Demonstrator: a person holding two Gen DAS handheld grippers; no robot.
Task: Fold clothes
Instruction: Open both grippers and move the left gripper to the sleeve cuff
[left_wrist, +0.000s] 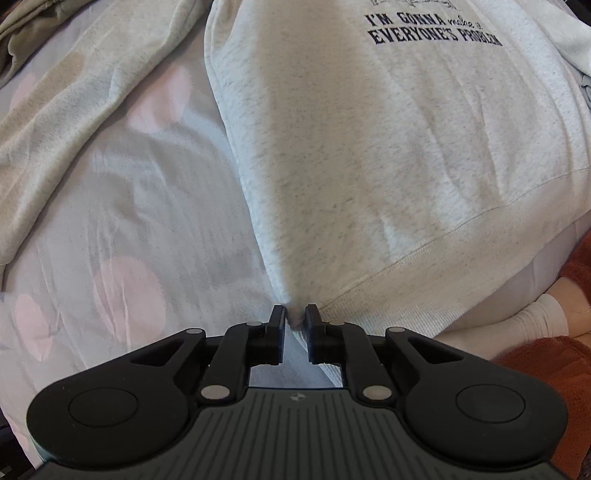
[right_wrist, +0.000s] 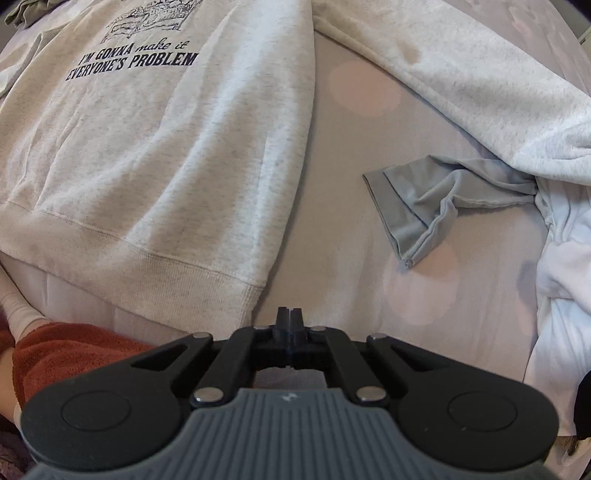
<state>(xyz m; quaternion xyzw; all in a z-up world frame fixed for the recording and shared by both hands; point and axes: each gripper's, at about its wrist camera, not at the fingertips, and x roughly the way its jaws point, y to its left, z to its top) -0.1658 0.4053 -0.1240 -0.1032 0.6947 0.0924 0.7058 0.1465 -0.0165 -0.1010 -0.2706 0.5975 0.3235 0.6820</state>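
A light grey sweatshirt (left_wrist: 369, 147) with dark printed text lies flat on a pale sheet with pink dots (left_wrist: 129, 221). My left gripper (left_wrist: 294, 317) is shut on the sweatshirt's lower left hem corner, which bunches between the fingertips. The left sleeve (left_wrist: 74, 110) lies spread to the left. In the right wrist view the sweatshirt (right_wrist: 166, 147) lies left of centre. My right gripper (right_wrist: 290, 317) is shut and empty, just right of the lower right hem corner (right_wrist: 251, 291). The right sleeve (right_wrist: 461, 74) runs to the upper right.
A grey garment (right_wrist: 424, 206) and a white garment (right_wrist: 565, 258) lie on the sheet (right_wrist: 351, 221) at the right. The person's rust-coloured sleeve (left_wrist: 554, 369) and white cuff show near the hem, also in the right wrist view (right_wrist: 66, 350).
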